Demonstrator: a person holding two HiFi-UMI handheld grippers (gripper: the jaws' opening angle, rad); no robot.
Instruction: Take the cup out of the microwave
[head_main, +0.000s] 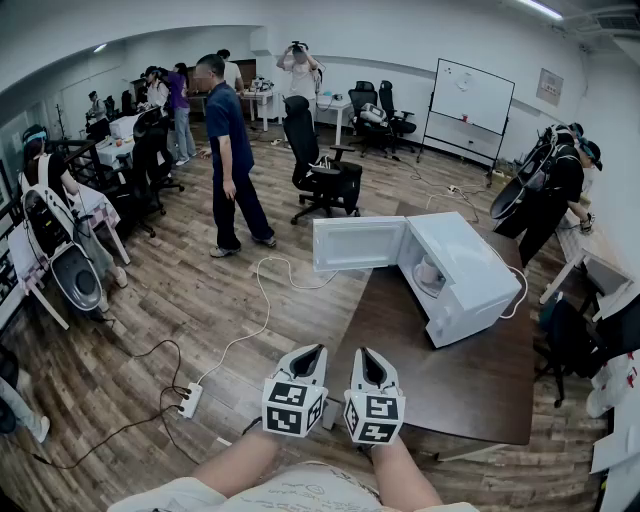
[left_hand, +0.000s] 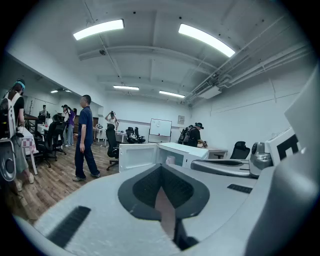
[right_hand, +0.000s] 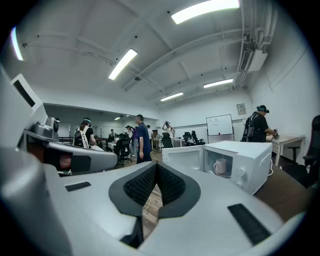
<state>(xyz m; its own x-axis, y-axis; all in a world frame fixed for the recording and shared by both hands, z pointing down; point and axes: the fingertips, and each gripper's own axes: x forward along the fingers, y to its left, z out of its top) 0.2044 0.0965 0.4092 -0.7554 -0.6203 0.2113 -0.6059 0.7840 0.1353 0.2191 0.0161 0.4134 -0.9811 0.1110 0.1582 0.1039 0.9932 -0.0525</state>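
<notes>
The cup (head_main: 428, 271) is inside the microwave (head_main: 468, 262), a pale mug standing upright on the floor of the cavity, with its handle to the left in the right gripper view. The white microwave sits on a dark brown bench (head_main: 440, 385), at about 1 o'clock from the two tools in the head view. Its door (head_main: 358, 243) is swung fully open toward 9 o'clock, reaching past the bench's left edge, so the cavity is exposed. The left hand-held gripper (head_main: 312, 350) and the right hand-held gripper (head_main: 366, 354) are held side by side close to the person's body, over the near left corner of the bench. They are just beside each other, well apart from the microwave, and both point toward 12 o'clock. Each one is clenched with nothing in it: in each gripper's own view the dark ribbed pads meet at the tips, and only a thin sliver of background shows behind them (bench or floor, hard to say which on the left). On the wooden floor (head_main: 200, 290) at about 9 o'clock from the left tool lies a white power strip (head_main: 190, 400), with a white cable (head_main: 262, 300) looping away toward 12 o'clock. Further off at 11 o'clock stands a person (head_main: 228, 150) in dark blue. A black office chair (head_main: 320, 170) is at 12 o'clock, and a whiteboard (head_main: 472, 97) stands against the far wall at 1 o'clock.
</notes>
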